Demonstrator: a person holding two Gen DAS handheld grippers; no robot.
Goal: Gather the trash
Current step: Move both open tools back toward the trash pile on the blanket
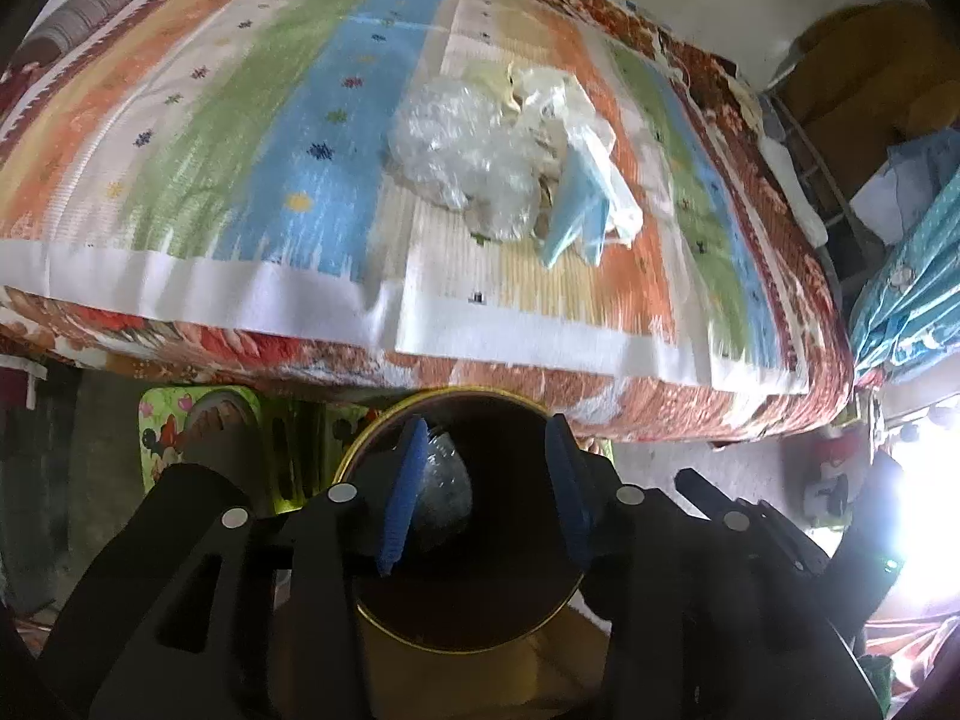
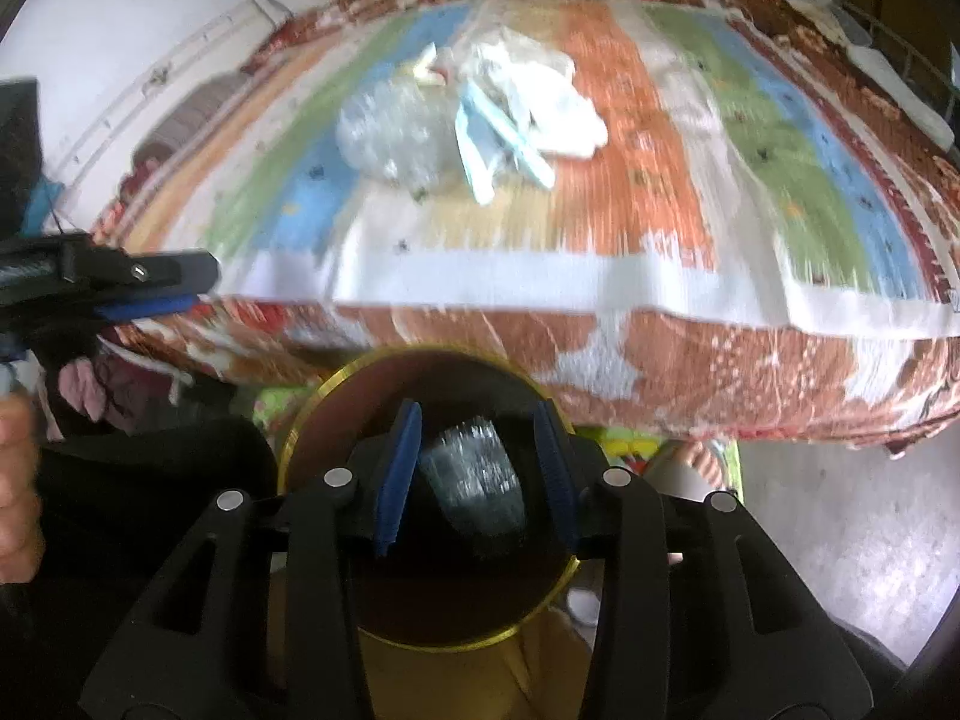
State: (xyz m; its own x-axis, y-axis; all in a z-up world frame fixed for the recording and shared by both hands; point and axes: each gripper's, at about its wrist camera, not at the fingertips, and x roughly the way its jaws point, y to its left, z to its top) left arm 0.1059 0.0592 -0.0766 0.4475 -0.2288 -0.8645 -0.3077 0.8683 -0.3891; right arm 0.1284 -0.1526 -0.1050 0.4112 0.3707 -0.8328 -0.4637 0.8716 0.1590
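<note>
Readable text: none in either view.
Mat point(image 1: 198, 438): cartoon mouse print under the bed edge, no lettering legible.
Bedcover point(image 1: 240, 120): stripes with small star-like motifs, no letters or numbers.
Can point(image 1: 360, 456): plain gold rim and wall, no label visible.
Blue cloth point(image 1: 906, 294): printed figures at the right, too blurred to read.
Cup point(image 1: 834, 474): red-and-white picture, too small and overexposed to read.
</note>
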